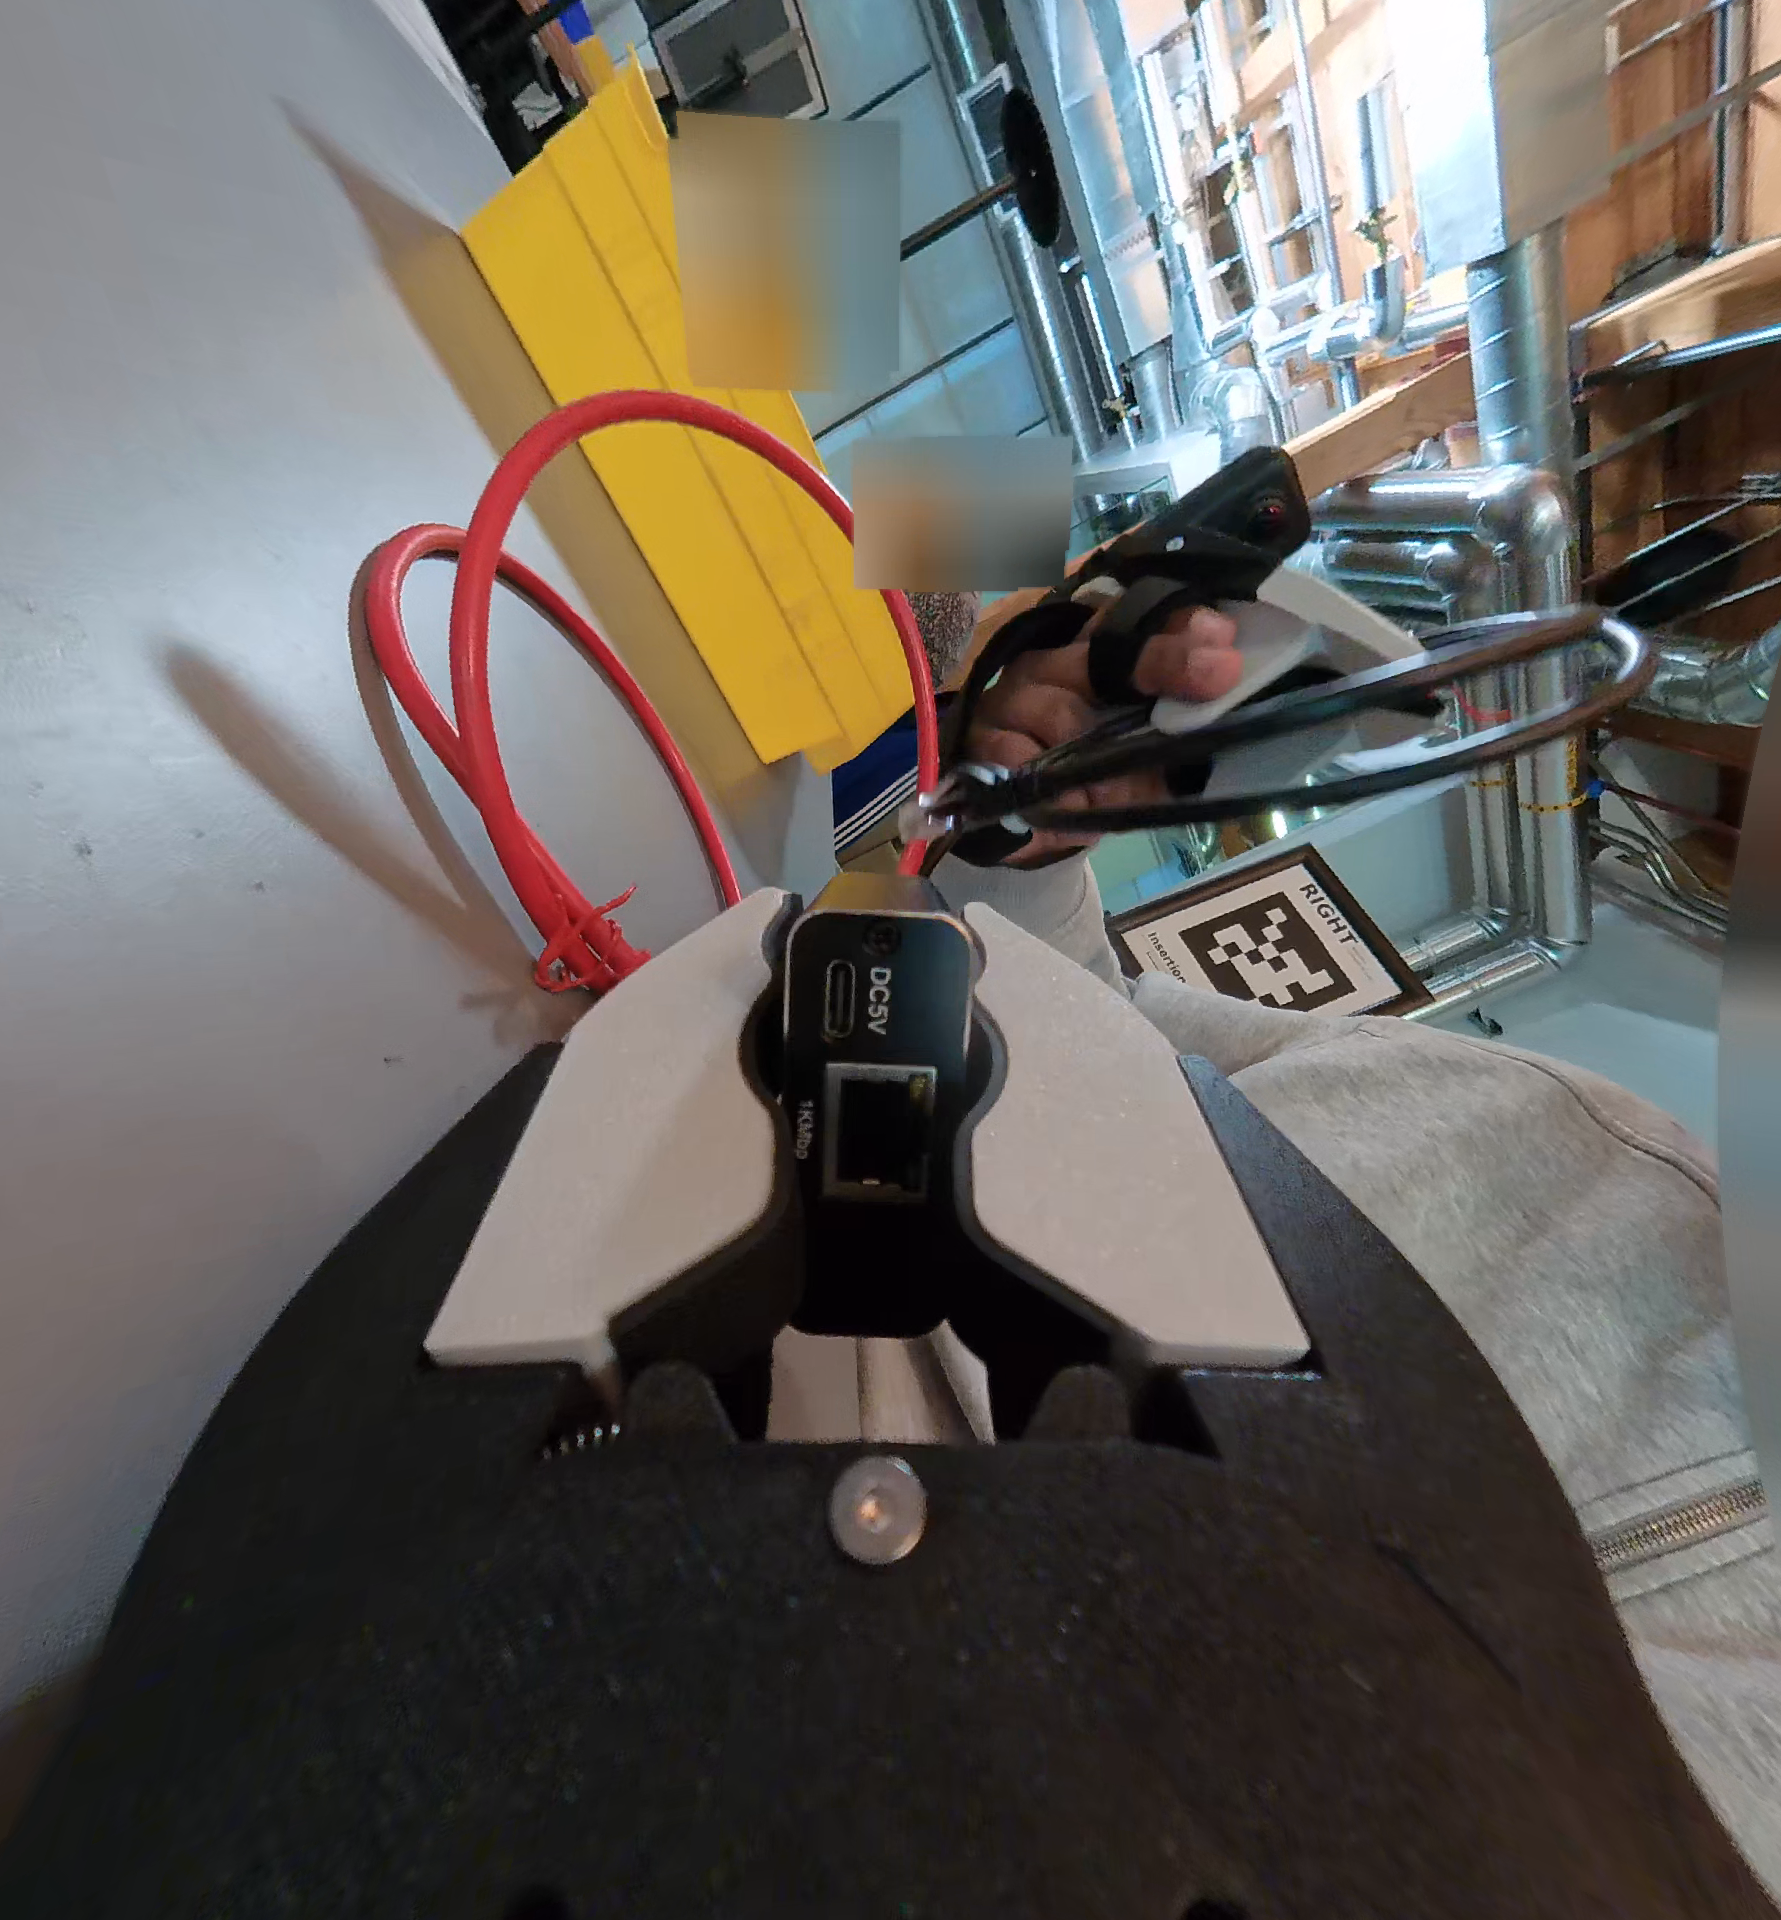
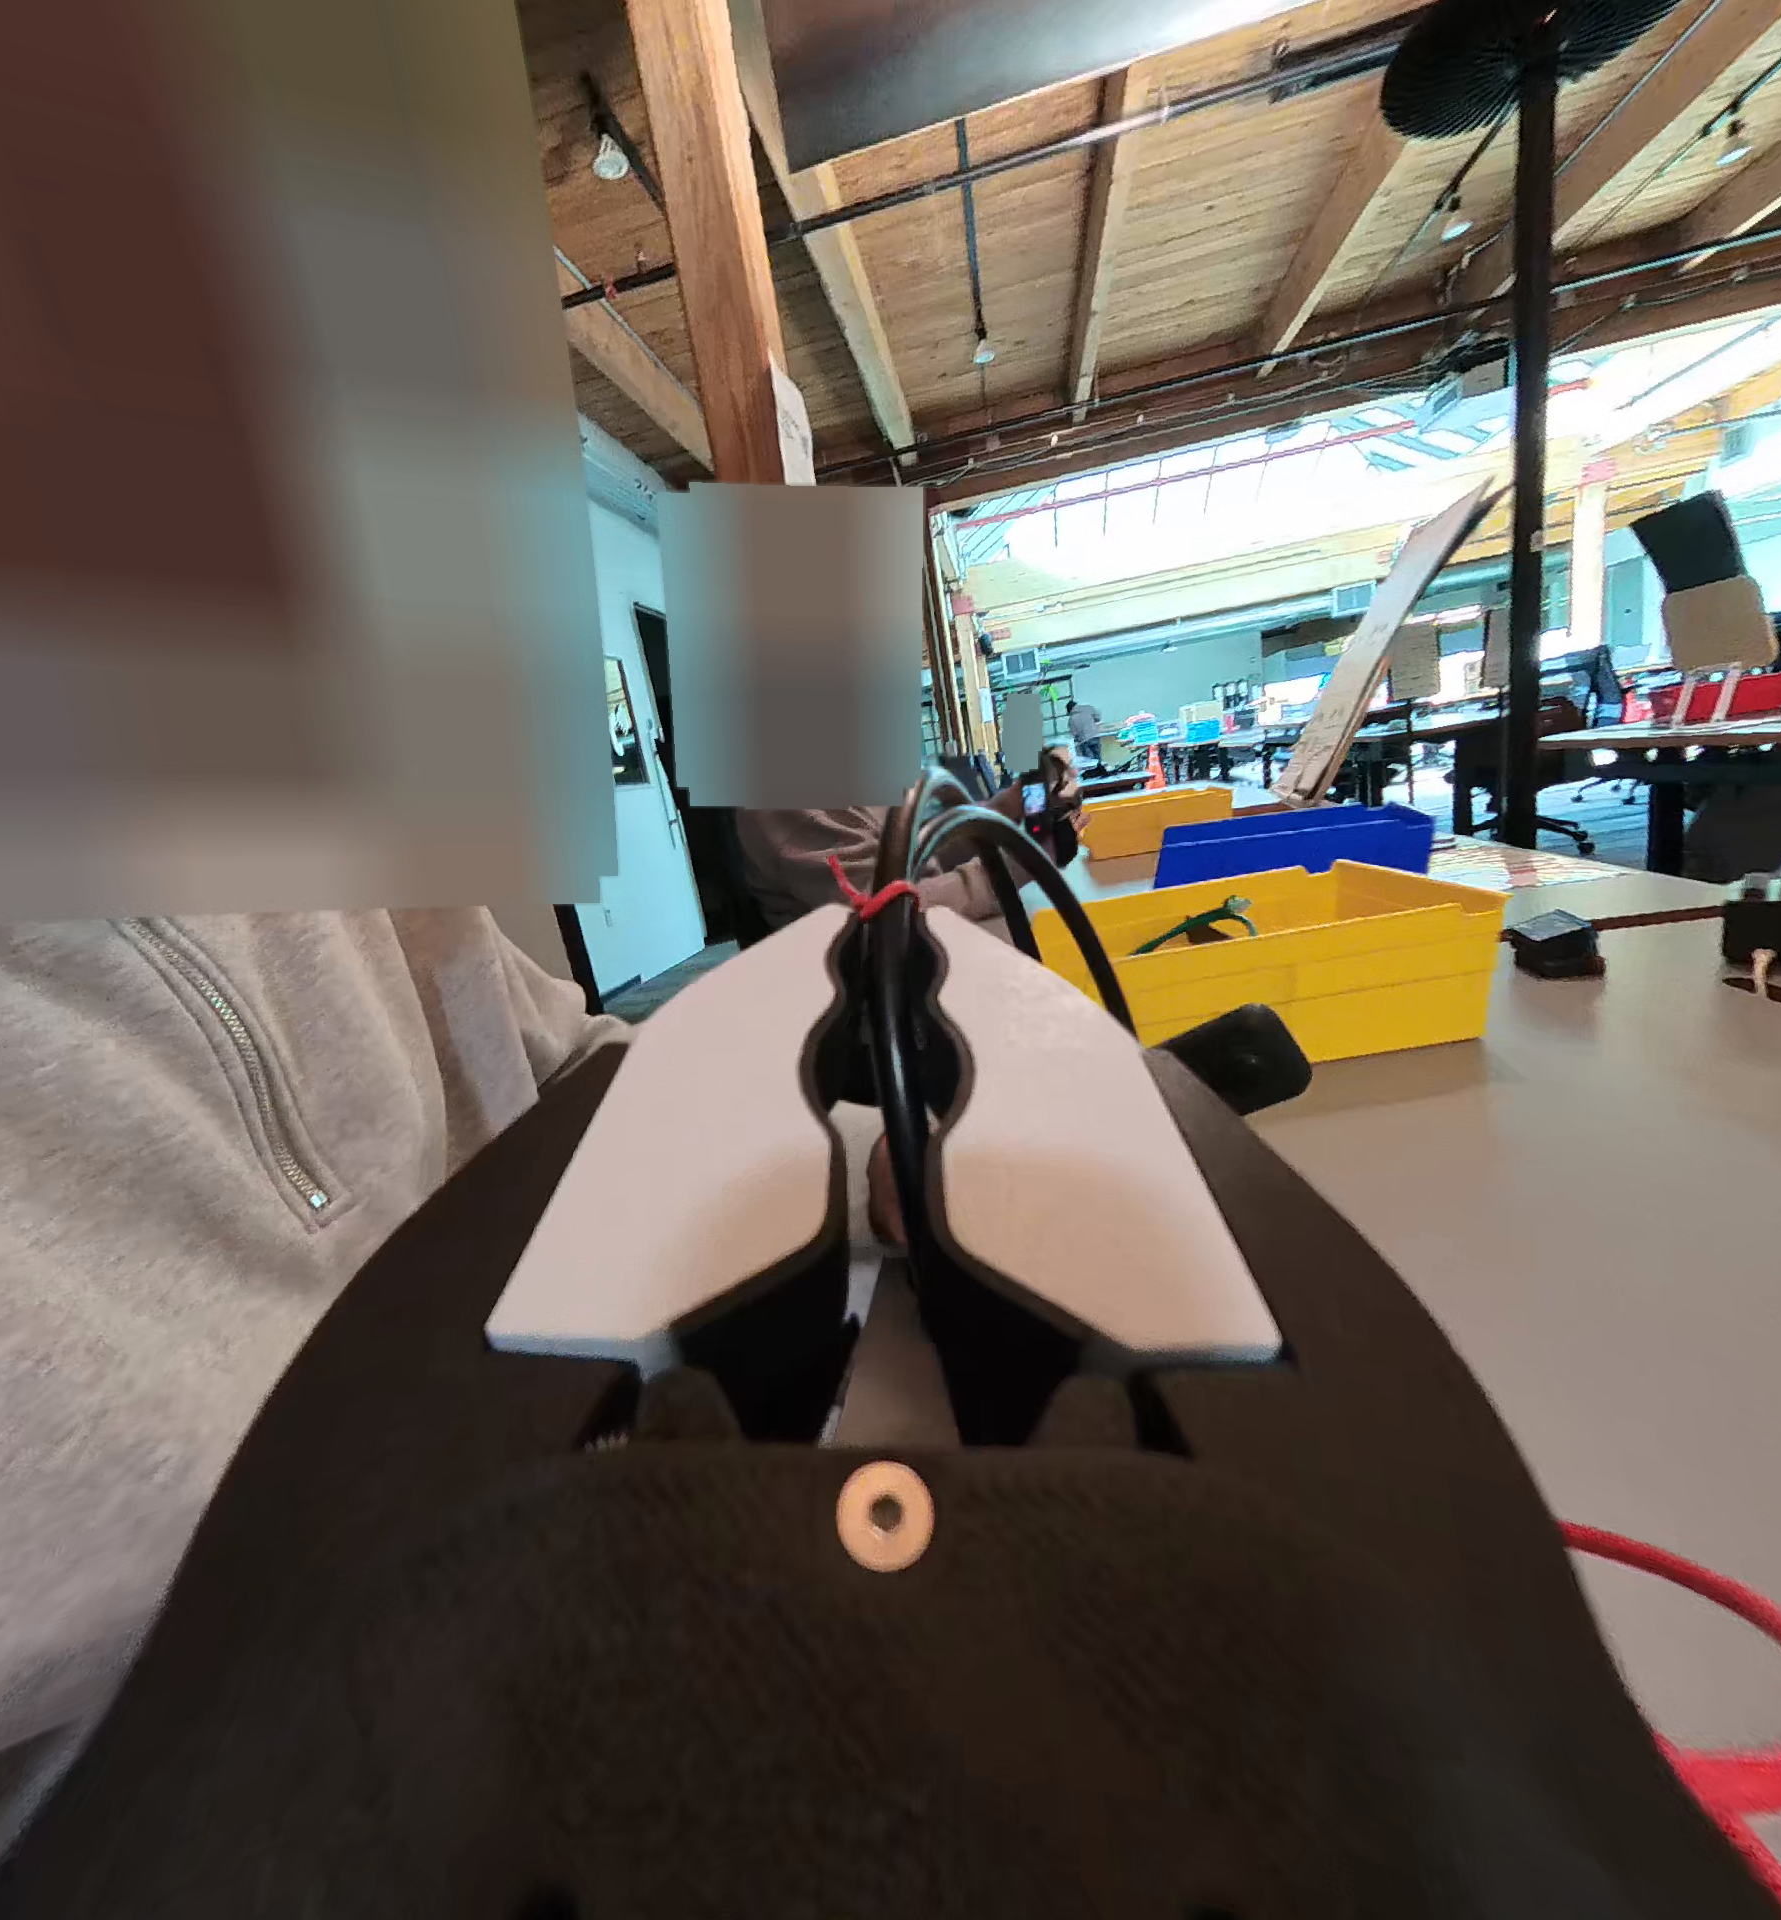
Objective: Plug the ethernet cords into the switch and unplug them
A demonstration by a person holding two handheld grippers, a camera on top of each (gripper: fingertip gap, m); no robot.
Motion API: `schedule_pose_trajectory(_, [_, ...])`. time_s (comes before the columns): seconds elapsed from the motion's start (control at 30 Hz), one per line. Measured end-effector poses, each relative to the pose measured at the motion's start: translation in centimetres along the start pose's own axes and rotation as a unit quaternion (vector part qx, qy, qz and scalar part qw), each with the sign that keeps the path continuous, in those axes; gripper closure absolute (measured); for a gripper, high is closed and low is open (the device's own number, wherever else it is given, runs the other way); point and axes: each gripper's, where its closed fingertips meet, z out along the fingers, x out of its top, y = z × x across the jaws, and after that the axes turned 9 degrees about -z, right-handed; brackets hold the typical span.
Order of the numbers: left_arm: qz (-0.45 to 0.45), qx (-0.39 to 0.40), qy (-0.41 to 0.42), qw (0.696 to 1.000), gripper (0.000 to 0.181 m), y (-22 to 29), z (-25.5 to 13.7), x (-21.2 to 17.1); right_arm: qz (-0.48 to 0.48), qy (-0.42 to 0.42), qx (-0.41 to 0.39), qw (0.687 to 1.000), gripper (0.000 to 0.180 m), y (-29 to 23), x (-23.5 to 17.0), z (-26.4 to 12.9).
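Observation:
My left gripper is shut on a small black switch, held off the table with an empty ethernet port and a small oval port facing the camera. A red ethernet cord runs from the switch's far end and loops over the white table. My right gripper is shut on a coiled black ethernet cord bound with a red twist tie. In the left wrist view the right gripper holds that black coil just beyond the switch. The black cord's plug is not clearly visible.
A yellow bin holding a green cord stands on the table, with a blue bin behind it. A framed marker card lies near the person's grey sweater. The red cord trails at lower right.

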Motion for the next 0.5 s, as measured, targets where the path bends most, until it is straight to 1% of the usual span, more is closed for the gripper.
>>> schedule_pose_trajectory(0.17, [0.009,-0.003,0.006,1.0,0.155,0.1,-0.1,0.2,-0.012,-0.053,0.036,0.998,0.171,-1.9,-1.8,2.0])
schedule_pose_trajectory(0.27, [0.008,-0.008,0.009,1.0,0.155,0.2,-0.2,0.3,0.001,-0.041,0.01,0.999,0.171,-1.4,-1.5,2.5])
schedule_pose_trajectory(0.3, [0.007,-0.01,0.011,1.0,0.155,0.3,-0.2,0.3,0.02,-0.024,-0.013,0.999,0.171,-0.6,-1.2,2.4])
schedule_pose_trajectory(0.37, [0.004,-0.01,0.015,1.0,0.155,0.3,-0.3,0.4,0.086,0.003,-0.085,0.993,0.171,2.1,-1.1,1.5])
schedule_pose_trajectory(0.43, [0.005,-0.008,0.017,1.0,0.155,0.2,-0.4,0.5,0.172,0.033,-0.157,0.972,0.172,5.1,-1.9,-0.2])
schedule_pose_trajectory(0.5, [0.005,-0.003,0.017,1.0,0.155,0.1,-0.4,0.5,0.258,0.064,-0.219,0.939,0.172,7.7,-3.3,-2.6])
